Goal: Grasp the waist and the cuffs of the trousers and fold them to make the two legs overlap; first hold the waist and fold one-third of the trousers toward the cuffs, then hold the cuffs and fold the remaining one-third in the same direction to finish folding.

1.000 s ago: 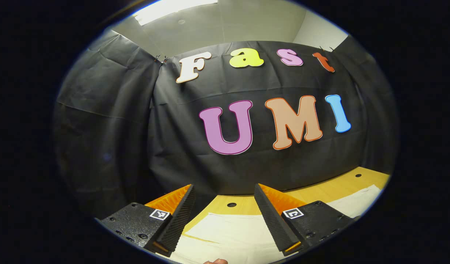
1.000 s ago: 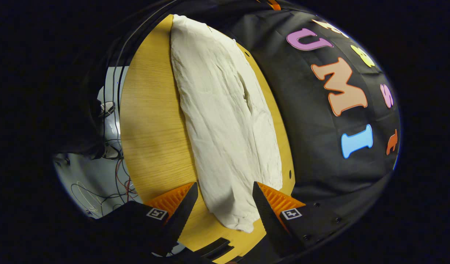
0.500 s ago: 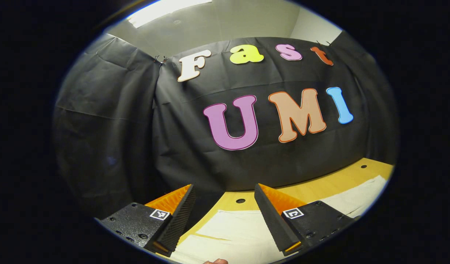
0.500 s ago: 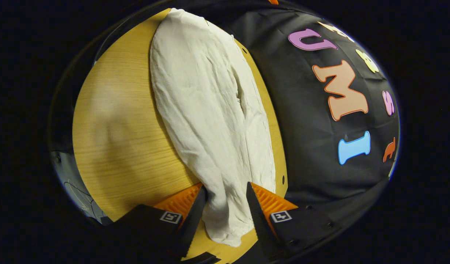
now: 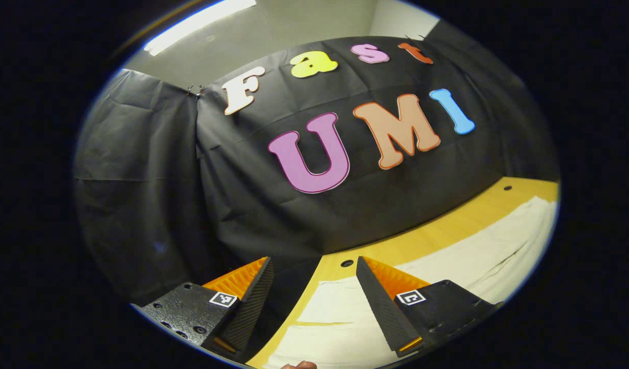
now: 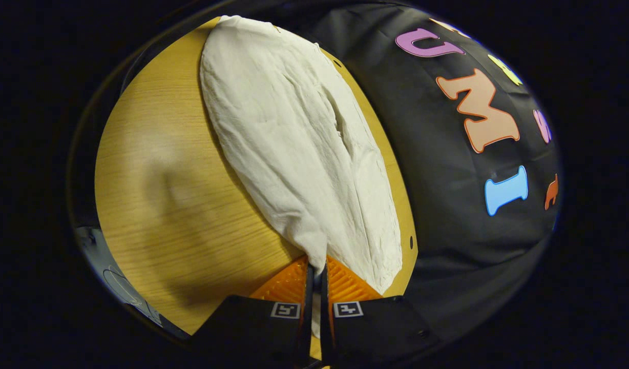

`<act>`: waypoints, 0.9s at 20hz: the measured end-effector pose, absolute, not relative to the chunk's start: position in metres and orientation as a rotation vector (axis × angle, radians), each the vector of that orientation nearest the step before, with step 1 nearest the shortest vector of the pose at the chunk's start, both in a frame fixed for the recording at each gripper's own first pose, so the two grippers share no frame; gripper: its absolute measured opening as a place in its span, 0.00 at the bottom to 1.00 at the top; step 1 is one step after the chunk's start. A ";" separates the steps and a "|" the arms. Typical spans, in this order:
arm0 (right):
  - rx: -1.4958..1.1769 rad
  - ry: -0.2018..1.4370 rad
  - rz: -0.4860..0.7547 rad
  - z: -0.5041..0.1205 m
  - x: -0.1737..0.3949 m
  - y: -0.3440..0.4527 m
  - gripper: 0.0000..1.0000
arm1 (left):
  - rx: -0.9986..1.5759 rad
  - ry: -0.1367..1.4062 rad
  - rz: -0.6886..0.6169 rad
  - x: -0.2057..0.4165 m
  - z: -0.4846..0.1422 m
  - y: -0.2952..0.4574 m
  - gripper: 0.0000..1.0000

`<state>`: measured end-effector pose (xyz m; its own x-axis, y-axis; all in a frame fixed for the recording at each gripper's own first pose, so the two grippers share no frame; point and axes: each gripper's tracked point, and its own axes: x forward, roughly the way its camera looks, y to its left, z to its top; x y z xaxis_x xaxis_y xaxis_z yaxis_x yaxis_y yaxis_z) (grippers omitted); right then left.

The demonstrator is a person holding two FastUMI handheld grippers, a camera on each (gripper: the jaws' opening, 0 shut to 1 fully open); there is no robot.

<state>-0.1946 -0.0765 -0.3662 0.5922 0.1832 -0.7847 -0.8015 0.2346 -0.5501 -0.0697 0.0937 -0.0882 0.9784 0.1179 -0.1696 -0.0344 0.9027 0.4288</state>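
Cream-white trousers [image 6: 294, 138] lie stretched out along the wooden table [image 6: 181, 205] in the right gripper view, running away from me beside the black cloth wall. My right gripper [image 6: 315, 266] is shut on their near end, the cloth pinched between both fingers. In the left gripper view the trousers [image 5: 478, 256] spread over the table [image 5: 437, 230] to the right. My left gripper [image 5: 314, 271] hangs open above their other end, nothing between its fingers. A fingertip of the person's hand [image 5: 300, 365] shows at the bottom edge.
The black cloth wall [image 5: 243, 195] stands close behind the table's far edge. Small round holes [image 5: 347, 263] dot the tabletop near that edge. Bare wood [image 6: 155, 169] lies left of the trousers in the right gripper view, with floor past the table's edge.
My right gripper came down onto the trousers' end and its fingers went from wide apart to shut on the cloth. The left gripper tilted, bringing more table and trousers into its view.
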 end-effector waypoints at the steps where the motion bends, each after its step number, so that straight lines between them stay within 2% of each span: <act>1: -1.157 0.646 0.751 -0.365 -0.194 -0.076 0.10 | 0.478 0.218 0.060 -0.074 -0.098 0.096 0.96; 5: -1.137 0.648 0.738 -0.367 -0.194 -0.076 0.10 | 0.616 0.289 -0.002 -0.092 -0.134 0.107 0.96; 6: -1.144 0.643 0.739 -0.367 -0.194 -0.076 0.12 | 0.645 0.315 -0.013 -0.098 -0.144 0.113 0.96; 8: -1.165 0.628 0.743 -0.366 -0.194 -0.076 0.10 | 0.699 0.363 -0.045 -0.110 -0.166 0.118 0.96; 15: -1.168 0.621 0.740 -0.365 -0.194 -0.075 0.10 | 0.964 0.506 -0.271 -0.157 -0.234 0.132 0.96; 16: -1.169 0.618 0.741 -0.366 -0.194 -0.075 0.12 | 0.986 0.531 -0.297 -0.166 -0.242 0.136 0.96; 18: -1.165 0.618 0.747 -0.366 -0.194 -0.075 0.10 | 1.012 0.573 -0.349 -0.179 -0.255 0.139 0.96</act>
<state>-0.1940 -0.0749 -0.3662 0.6134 0.1960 -0.7651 -0.7883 0.2119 -0.5777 -0.1789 0.1386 -0.2555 0.8012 -0.0132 -0.5982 0.5254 0.4940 0.6928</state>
